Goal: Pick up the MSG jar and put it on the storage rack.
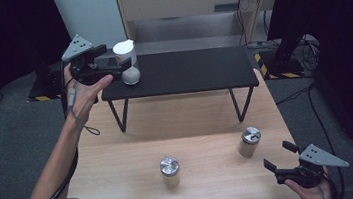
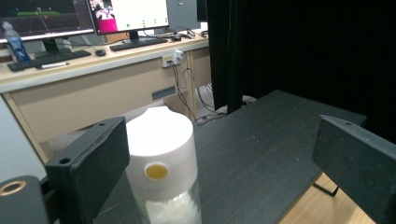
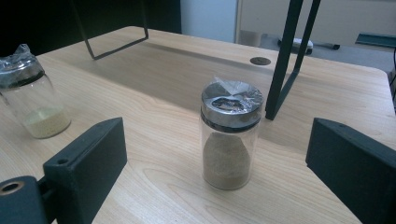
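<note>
A clear jar with a white cap stands at the left end of the black raised shelf. My left gripper is open at that jar. In the left gripper view the jar sits just inside the left jaw, with a wide gap to the right jaw, and my left gripper holds nothing. My right gripper is open near the wooden table's front right corner. A metal-lidded jar of brown powder stands beyond my right gripper, apart from its jaws; it is the jar of brown powder.
A second metal-lidded jar with pale yellow powder stands mid-front on the wooden table; the same pale yellow jar is at the left. The shelf's black wire legs stand behind the brown jar. A desk with monitors lies beyond.
</note>
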Action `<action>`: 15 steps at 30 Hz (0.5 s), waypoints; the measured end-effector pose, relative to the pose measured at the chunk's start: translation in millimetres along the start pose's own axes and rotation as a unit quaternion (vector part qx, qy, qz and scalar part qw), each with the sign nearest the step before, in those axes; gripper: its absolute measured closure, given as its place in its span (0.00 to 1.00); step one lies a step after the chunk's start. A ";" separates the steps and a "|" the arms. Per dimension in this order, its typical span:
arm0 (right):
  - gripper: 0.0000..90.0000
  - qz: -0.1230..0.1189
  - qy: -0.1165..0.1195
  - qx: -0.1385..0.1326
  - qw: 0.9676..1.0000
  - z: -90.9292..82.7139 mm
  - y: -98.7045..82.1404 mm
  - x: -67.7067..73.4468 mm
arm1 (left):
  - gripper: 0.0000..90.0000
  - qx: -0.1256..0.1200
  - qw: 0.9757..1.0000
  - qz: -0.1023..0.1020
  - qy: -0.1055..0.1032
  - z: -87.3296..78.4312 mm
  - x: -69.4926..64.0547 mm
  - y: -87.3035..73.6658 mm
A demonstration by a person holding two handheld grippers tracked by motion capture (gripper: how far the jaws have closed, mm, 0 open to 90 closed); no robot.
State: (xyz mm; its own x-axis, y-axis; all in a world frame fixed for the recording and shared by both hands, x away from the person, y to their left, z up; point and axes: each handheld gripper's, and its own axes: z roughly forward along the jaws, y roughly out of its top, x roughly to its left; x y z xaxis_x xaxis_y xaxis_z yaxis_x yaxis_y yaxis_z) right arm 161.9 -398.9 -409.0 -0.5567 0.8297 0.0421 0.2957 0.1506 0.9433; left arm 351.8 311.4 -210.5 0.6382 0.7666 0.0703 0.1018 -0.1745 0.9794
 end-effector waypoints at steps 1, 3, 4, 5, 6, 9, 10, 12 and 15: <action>0.06 0.000 0.000 0.000 1.000 0.0 0.1 0.1 | 0.03 -0.002 1.000 0.001 -0.001 -3.0 -1.1 -1.5; 0.06 -0.001 0.000 0.000 1.000 0.0 0.2 0.3 | 0.03 -0.004 1.000 0.003 -0.002 -8.8 -3.4 -4.0; 0.06 -0.001 -0.001 0.000 1.000 0.1 0.3 0.4 | 0.02 -0.006 1.000 0.002 -0.002 -12.1 -4.1 -5.8; 0.06 -0.001 -0.001 0.001 1.000 0.1 0.3 0.6 | 0.02 -0.009 1.000 -0.001 -0.003 -15.1 -4.6 -8.2; 0.06 -0.001 -0.001 0.000 1.000 0.0 0.3 0.5 | 0.02 -0.010 1.000 0.000 -0.002 -18.1 -5.4 -10.0; 0.06 -0.001 0.000 0.001 1.000 0.1 0.4 0.5 | 0.02 -0.014 1.000 -0.010 -0.006 -25.9 -5.5 -18.5; 0.06 -0.001 0.000 0.001 1.000 0.1 0.4 0.6 | 0.01 -0.016 1.000 -0.010 -0.006 -28.7 -7.1 -21.4; 0.06 -0.002 0.000 0.001 1.000 0.3 0.6 0.8 | 0.01 -0.018 1.000 0.001 -0.001 -34.2 -12.7 -26.3; 0.06 -0.002 -0.001 0.001 1.000 0.4 0.6 0.8 | 0.01 -0.017 1.000 0.000 -0.003 -40.4 -17.6 -34.0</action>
State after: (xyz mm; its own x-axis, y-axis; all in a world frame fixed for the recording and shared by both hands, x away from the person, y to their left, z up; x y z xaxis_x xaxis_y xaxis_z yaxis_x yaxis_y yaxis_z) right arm 161.9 -398.0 -408.5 -0.5570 0.8297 0.0370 0.2947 0.1558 0.9428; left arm 306.3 328.8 -237.3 0.6429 0.7627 0.0698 0.0755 -0.1537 0.9852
